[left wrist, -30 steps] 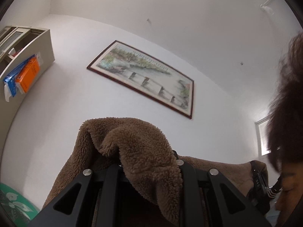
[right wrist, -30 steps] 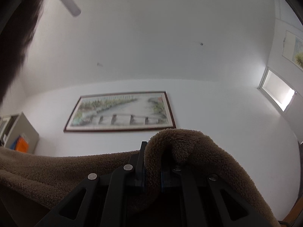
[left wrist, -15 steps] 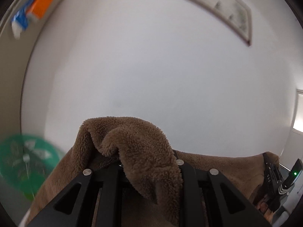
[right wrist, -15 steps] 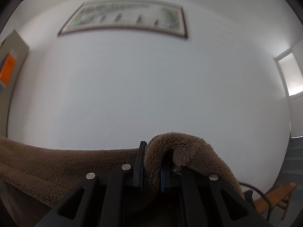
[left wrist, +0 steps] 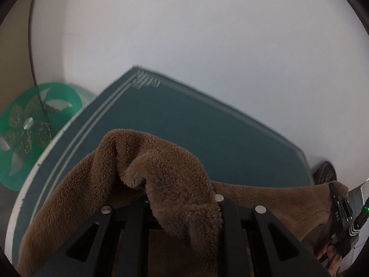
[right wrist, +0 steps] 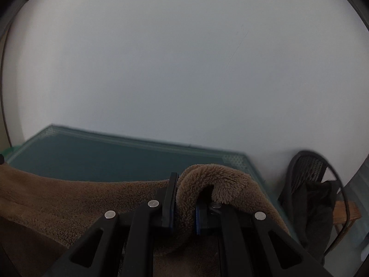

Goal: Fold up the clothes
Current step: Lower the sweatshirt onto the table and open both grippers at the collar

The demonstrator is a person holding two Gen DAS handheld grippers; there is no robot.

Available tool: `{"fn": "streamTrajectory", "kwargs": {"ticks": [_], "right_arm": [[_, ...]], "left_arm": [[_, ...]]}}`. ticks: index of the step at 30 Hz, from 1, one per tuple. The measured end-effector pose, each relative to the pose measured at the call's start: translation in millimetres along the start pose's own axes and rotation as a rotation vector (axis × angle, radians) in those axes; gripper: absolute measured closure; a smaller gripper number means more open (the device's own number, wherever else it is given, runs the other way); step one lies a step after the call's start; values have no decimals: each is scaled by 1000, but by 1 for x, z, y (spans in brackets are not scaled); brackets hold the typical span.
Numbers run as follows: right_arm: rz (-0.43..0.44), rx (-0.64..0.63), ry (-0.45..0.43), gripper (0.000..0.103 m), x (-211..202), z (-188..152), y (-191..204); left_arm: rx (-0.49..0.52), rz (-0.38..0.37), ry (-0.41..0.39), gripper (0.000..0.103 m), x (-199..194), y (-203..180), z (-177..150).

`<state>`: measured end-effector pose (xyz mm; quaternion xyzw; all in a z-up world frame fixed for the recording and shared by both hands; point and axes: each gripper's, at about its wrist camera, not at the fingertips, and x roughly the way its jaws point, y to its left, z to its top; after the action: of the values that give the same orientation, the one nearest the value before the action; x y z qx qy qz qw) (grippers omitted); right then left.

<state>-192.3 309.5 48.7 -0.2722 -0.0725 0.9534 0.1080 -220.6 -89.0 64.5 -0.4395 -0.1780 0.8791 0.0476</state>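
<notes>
left wrist view: the biggest thing is the dark teal mat [left wrist: 184, 133] with pale border stripes, spread over a white surface, and above it hangs the brown fleece garment [left wrist: 161, 161], its top edge stretched between the two tools. the left gripper [left wrist: 182, 203] is clamped on a bunched corner that flops over its fingers; the right gripper [right wrist: 183, 198] has its blue-padded jaws pinched on the other corner. judging by this, the step in hand is carrying the fleece out over the mat to lay it flat, and folding has not begun. the next move calls for lowering both corners evenly, keeping the edge taut so the cloth lands without creases.

only the left view shows the green fan [left wrist: 34, 133] beside the mat and the other tool with its green light. only the right view shows the dark chair [right wrist: 309, 189] with dark cloth on it.
</notes>
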Motion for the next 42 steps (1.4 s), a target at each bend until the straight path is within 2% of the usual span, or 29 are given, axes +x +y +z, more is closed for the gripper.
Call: {"fn": "streamTrajectory", "kwargs": {"ticks": [3, 6, 8, 10, 13, 14, 19, 21, 23, 28, 30, 32, 34, 36, 38, 40, 42], "right_arm": [[88, 0, 147, 88, 41, -8, 0], [227, 111, 241, 76, 61, -15, -18], [319, 185, 298, 49, 73, -18, -30], [393, 238, 294, 47, 70, -9, -40], [444, 183, 263, 47, 48, -6, -41], [450, 143, 251, 47, 39, -4, -39], [348, -132, 186, 42, -12, -16, -36], [317, -252, 175, 41, -24, -26, -28], [320, -341, 182, 41, -25, -32, -16], [370, -380, 224, 41, -36, -44, -12], [380, -402, 256, 41, -24, -47, -3], [358, -420, 282, 41, -10, -47, 1], [337, -426, 289, 41, 1, -44, 3], [329, -423, 290, 41, 10, -37, 6], [309, -420, 280, 41, 17, -28, 9], [293, -389, 256, 41, 20, -15, 9], [299, -318, 215, 41, 20, 1, 6]], "left_arm": [[-51, 0, 101, 82, 30, 16, 2], [-87, -29, 170, 77, 47, 25, 1], [-94, -60, 187, 74, 48, 27, -1], [-102, -96, 216, 63, 46, 30, -1], [-99, -120, 245, 54, 34, 33, -6], [-92, -122, 251, 53, 28, 34, -8], [59, -104, 248, 48, -10, 31, -28], [127, -93, 238, 47, -26, 29, -38], [209, -60, 220, 46, -41, 24, -50], [467, 28, 176, 46, -65, -1, -88], [596, 56, 174, 46, -66, -23, -101], [717, 120, 167, 45, -54, -40, -119], [781, 183, 155, 45, -37, -48, -127], [810, 239, 141, 45, -17, -59, -126], [796, 291, 127, 45, 6, -67, -117], [725, 327, 105, 45, 21, -69, -97], [601, 312, 63, 45, 31, -67, -68]]}}
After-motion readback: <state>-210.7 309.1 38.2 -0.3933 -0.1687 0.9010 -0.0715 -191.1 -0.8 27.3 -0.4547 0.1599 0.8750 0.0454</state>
